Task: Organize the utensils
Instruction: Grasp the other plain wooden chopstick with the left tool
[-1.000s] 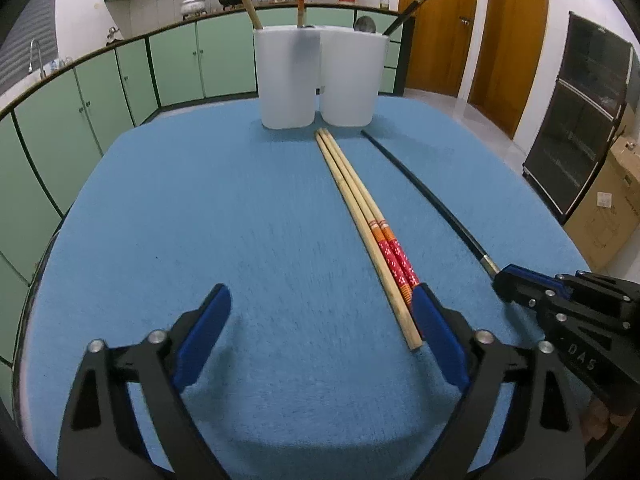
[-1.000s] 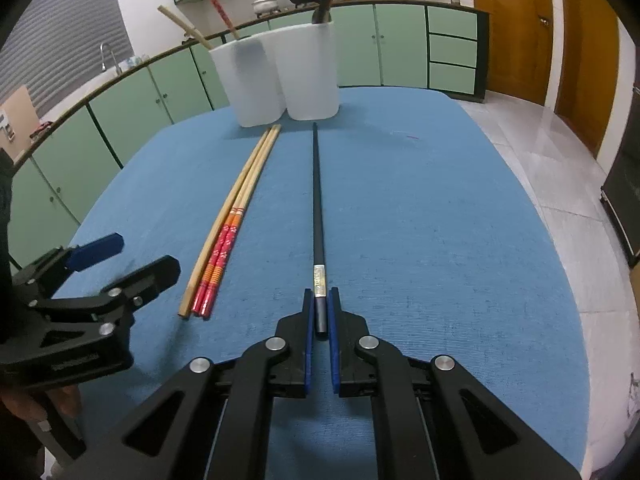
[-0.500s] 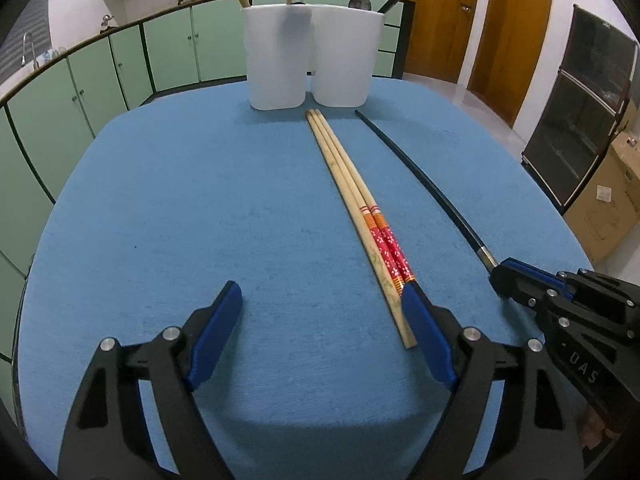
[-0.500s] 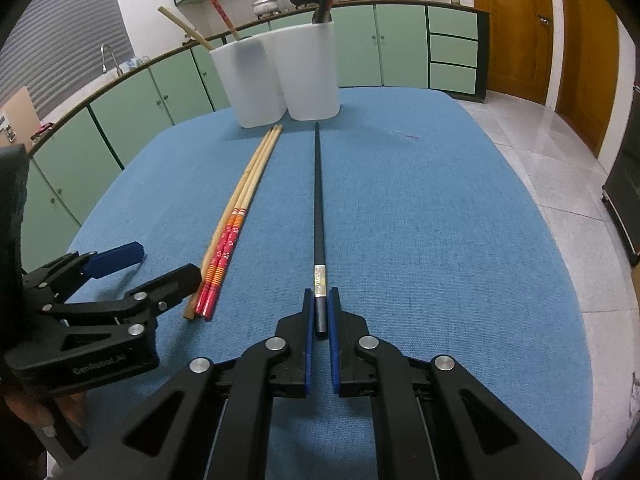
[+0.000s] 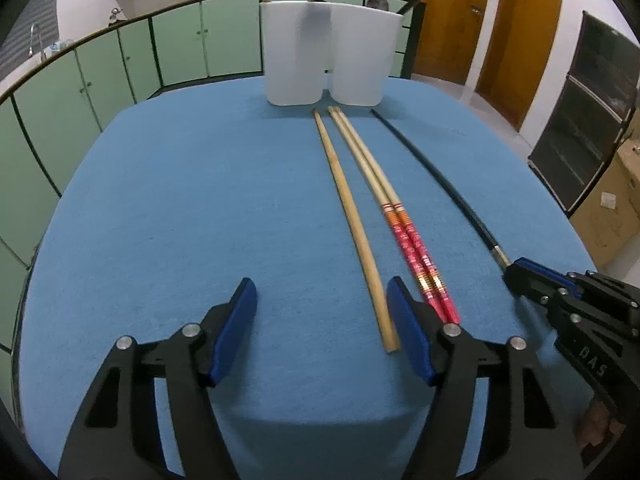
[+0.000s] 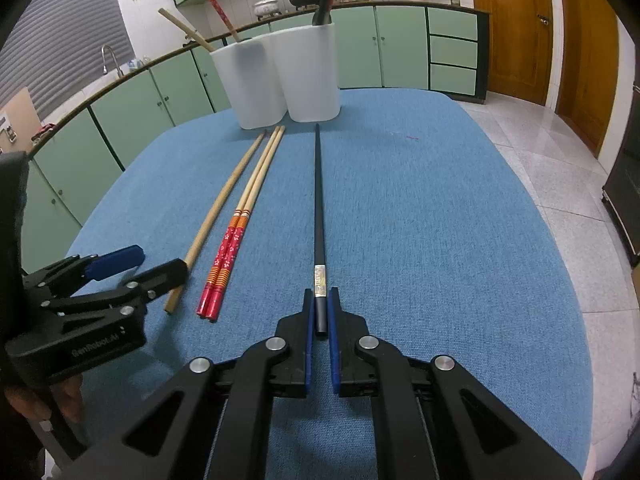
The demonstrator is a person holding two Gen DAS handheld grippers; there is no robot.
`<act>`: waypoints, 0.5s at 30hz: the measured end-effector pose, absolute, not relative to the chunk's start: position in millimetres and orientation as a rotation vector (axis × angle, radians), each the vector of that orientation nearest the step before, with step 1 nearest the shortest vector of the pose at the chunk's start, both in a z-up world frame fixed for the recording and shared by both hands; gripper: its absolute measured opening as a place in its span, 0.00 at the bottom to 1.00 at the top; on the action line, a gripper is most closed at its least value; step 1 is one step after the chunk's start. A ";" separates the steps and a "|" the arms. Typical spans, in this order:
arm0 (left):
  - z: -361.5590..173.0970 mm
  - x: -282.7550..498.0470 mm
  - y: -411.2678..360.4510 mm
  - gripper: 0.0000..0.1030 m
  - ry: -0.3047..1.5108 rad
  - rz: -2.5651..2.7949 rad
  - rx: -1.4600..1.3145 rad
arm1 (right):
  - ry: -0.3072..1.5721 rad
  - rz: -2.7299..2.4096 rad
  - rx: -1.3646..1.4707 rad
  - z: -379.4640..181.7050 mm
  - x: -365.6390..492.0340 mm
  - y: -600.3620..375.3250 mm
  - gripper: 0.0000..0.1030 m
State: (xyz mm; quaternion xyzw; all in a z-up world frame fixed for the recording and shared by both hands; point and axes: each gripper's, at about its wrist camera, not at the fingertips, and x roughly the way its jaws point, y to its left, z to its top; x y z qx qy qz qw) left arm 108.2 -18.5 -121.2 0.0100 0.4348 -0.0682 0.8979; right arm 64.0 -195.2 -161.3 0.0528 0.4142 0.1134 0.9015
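Note:
On the blue table lie a plain wooden chopstick, a pair of red-handled chopsticks and a black chopstick. My left gripper is open, its right finger touching the near end of the plain chopstick, which now lies apart from the red pair. My right gripper is shut on the black chopstick's near end, which rests on the table. Two white holders with chopsticks stand at the far edge.
Green kitchen cabinets curve behind the table. Wooden doors and a dark cabinet stand to the right. A cardboard box sits on the floor beside the table's right edge.
My left gripper moved right and forward and narrowed; its right finger pushed the plain wooden chopstick away from the red pair. My right gripper stayed shut on the black chopstick.

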 end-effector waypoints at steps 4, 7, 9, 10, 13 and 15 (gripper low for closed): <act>-120.7 108.4 -18.3 0.61 0.911 -0.140 0.004 | 0.859 0.234 0.101 -160.4 64.5 -193.7 0.06; -120.9 109.3 -22.7 0.52 0.904 -0.137 0.008 | 0.857 0.232 0.103 -159.6 64.5 -193.6 0.06; -121.4 109.7 -24.3 0.49 0.901 -0.136 0.010 | 0.854 0.230 0.111 -159.5 64.7 -194.3 0.06; -121.9 109.8 -25.1 0.49 0.899 -0.135 0.011 | 0.854 0.229 0.115 -159.7 65.1 -194.4 0.06; -121.5 108.9 -24.8 0.49 0.896 -0.127 0.006 | 0.854 0.226 0.115 -160.2 65.3 -193.3 0.06; -121.3 108.7 -25.4 0.48 0.896 -0.121 0.001 | 0.856 0.222 0.112 -160.2 66.2 -192.3 0.06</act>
